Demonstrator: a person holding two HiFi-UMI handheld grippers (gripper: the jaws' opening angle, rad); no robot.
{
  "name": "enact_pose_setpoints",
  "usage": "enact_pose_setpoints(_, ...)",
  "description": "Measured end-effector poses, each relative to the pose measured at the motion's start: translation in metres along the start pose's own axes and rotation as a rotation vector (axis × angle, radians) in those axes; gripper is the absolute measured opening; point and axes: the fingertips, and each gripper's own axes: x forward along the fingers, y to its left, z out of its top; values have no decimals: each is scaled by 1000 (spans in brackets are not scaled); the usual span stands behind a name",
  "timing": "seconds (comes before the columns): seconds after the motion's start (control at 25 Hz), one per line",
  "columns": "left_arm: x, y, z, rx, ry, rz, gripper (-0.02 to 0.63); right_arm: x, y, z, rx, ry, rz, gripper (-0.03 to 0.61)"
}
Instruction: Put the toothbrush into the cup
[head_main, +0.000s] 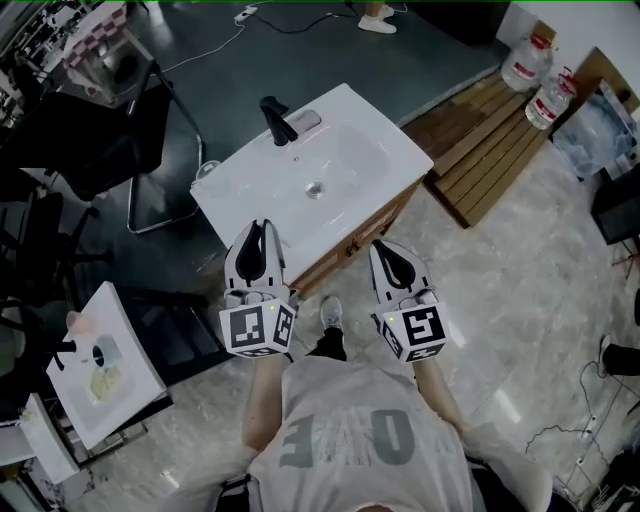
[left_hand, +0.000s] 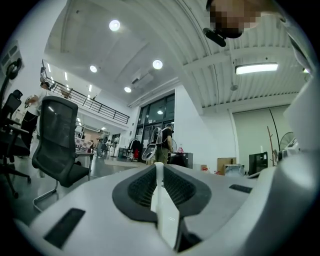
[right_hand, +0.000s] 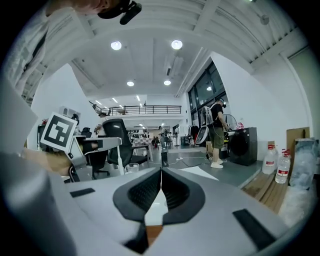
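Observation:
A thin white stick, seemingly the toothbrush (left_hand: 159, 184), is pinched in my left gripper (head_main: 262, 225) (left_hand: 159, 167), whose jaws are shut on it; its tip pokes just past the fingertips. My right gripper (head_main: 383, 247) (right_hand: 161, 171) is shut with nothing in it. Both are held level at the near edge of the white sink (head_main: 400, 140). A clear cup (head_main: 207, 169) (right_hand: 131, 168) stands at the sink's far left corner and looks empty. A black faucet (head_main: 277, 120) (right_hand: 164, 157) rises at the sink's back edge.
Black office chairs (head_main: 110, 120) stand left of the sink. A white board with small items (head_main: 100, 370) lies at the lower left. A wooden platform (head_main: 480, 140) and water bottles (head_main: 540, 80) are at the right. A person with a backpack (right_hand: 216, 130) stands far off.

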Motion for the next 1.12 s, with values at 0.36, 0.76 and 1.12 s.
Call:
enact_pose_setpoints(0.36,80,24,-11,0,30,-53,63,87,-24,11,23,27,-29,31)
enact_pose_setpoints(0.76,99,46,-19,-64,32,51,63,135,-28,32,15,-10,57,31)
enact_pose_setpoints(1.12,106,63,-6,-30,-9,137,63,171,-25,51,-19,-46,142,31)
